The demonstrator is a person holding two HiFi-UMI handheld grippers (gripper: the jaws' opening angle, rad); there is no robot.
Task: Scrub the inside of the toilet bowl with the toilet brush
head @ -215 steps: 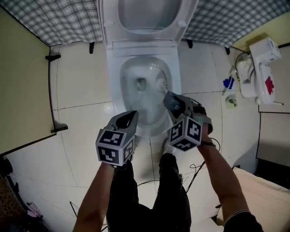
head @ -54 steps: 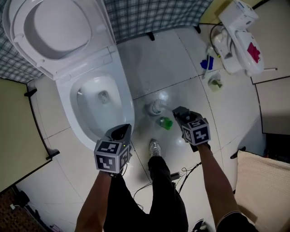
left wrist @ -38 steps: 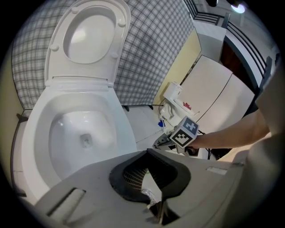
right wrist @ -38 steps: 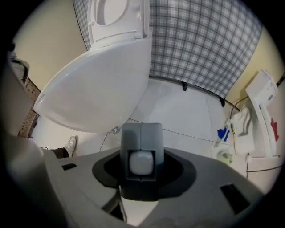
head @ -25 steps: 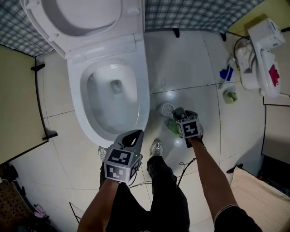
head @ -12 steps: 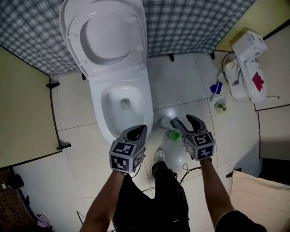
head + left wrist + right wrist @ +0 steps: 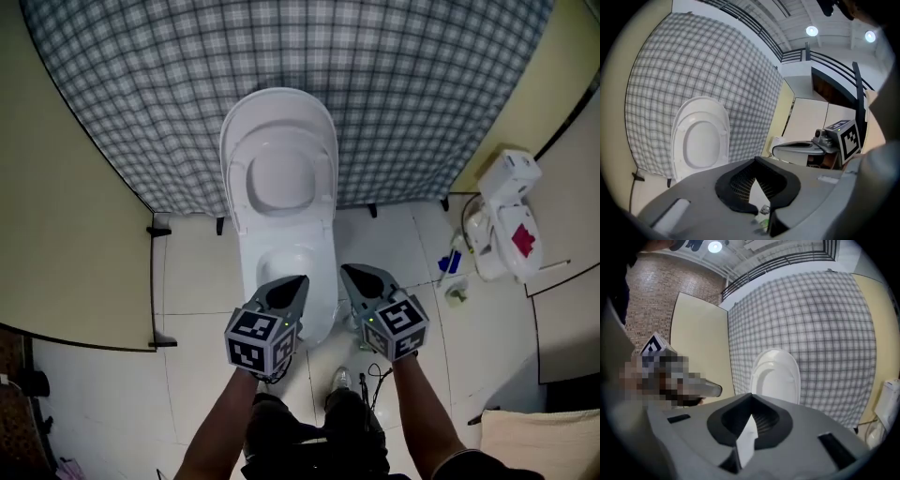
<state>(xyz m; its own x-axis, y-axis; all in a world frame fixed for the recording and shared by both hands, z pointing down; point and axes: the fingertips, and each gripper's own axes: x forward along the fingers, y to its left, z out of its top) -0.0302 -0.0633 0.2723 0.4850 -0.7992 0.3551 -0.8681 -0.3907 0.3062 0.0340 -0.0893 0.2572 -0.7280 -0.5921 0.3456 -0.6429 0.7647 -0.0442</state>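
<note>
The room ran like this from where I sat. On the left a pale yellow panel point(image 7: 75, 216) stood on the white tiled floor point(image 7: 192, 291), with a black bracket point(image 7: 159, 229) at its foot. Behind everything rose a grey checked wall point(image 7: 422, 84). In the middle the toilet bowl point(image 7: 281, 264) stood against that wall, its lid point(image 7: 279, 173) upright and leaning back on the checks. Farther right, below a second yellow panel point(image 7: 562, 75), a white unit point(image 7: 506, 187) with a red mark sat by the wall. A small blue thing point(image 7: 451, 262) lay just beside it on the floor.

Both tools hung in front of the bowl. The left hand-held gripper point(image 7: 302, 278) had its jaws together with nothing in them. The right hand-held gripper point(image 7: 345, 269) had just been closing, and its jaws met on nothing as well. Each gripper view looked past its tips at the upright lid.

The left gripper covered the near rim of the bowl, and the right one covered the floor just right of it. I could not pick out the toilet brush in the head view. Through the slit under the left jaws only a scrap of green point(image 7: 762, 224) showed, too small to name. At bottom right a beige pad point(image 7: 544, 450) was cut off by the edge.
</note>
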